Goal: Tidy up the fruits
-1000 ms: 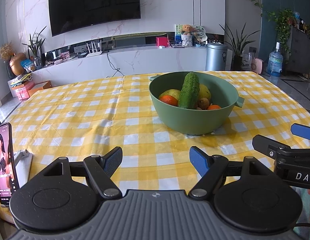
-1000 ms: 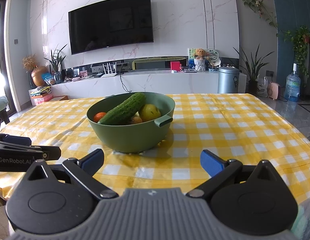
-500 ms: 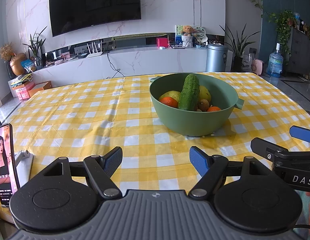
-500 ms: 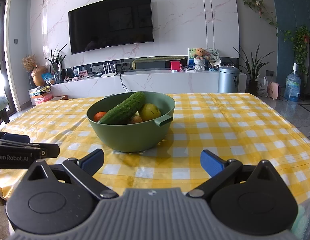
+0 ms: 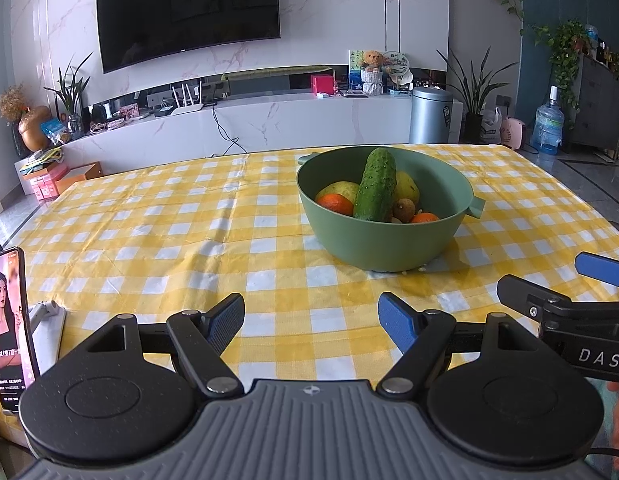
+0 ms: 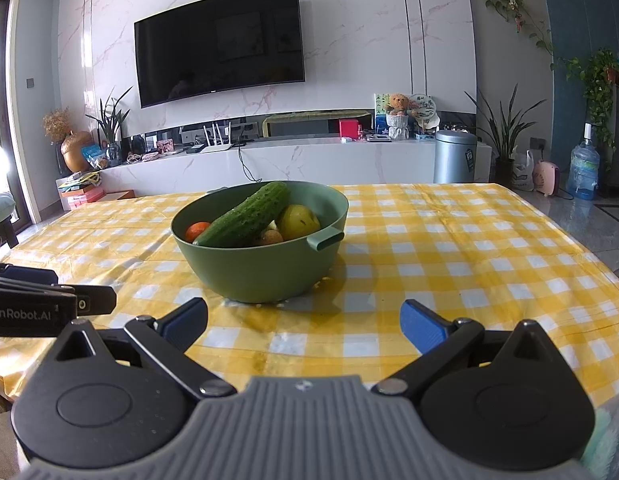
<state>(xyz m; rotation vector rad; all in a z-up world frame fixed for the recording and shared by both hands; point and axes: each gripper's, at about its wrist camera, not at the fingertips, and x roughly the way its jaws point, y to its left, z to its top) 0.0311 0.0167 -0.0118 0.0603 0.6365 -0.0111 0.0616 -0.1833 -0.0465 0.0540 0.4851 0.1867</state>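
A green bowl (image 5: 389, 246) (image 6: 261, 276) stands on the yellow checked tablecloth (image 5: 149, 232) (image 6: 449, 248). In it lie a long cucumber (image 5: 375, 186) (image 6: 245, 218), oranges (image 5: 336, 204) (image 6: 196, 230), a yellow-green pear (image 6: 299, 221) and small brown fruits (image 5: 404, 210). My left gripper (image 5: 311, 322) hovers open near the table's front edge, short of the bowl and to its left. My right gripper (image 6: 303, 320) is open too, just in front of the bowl, and its fingers (image 5: 601, 268) show at the right of the left wrist view. Nothing is held.
A phone (image 5: 9, 328) on a white stand (image 5: 47, 328) sits at the table's front left corner. Behind the table are a white TV console (image 5: 245, 128), a television (image 5: 185, 8), a bin (image 5: 431, 114) and potted plants (image 5: 473, 92).
The left gripper has dipped and shifted slightly; the bowl sits a little lower in its view. The right gripper has barely moved.
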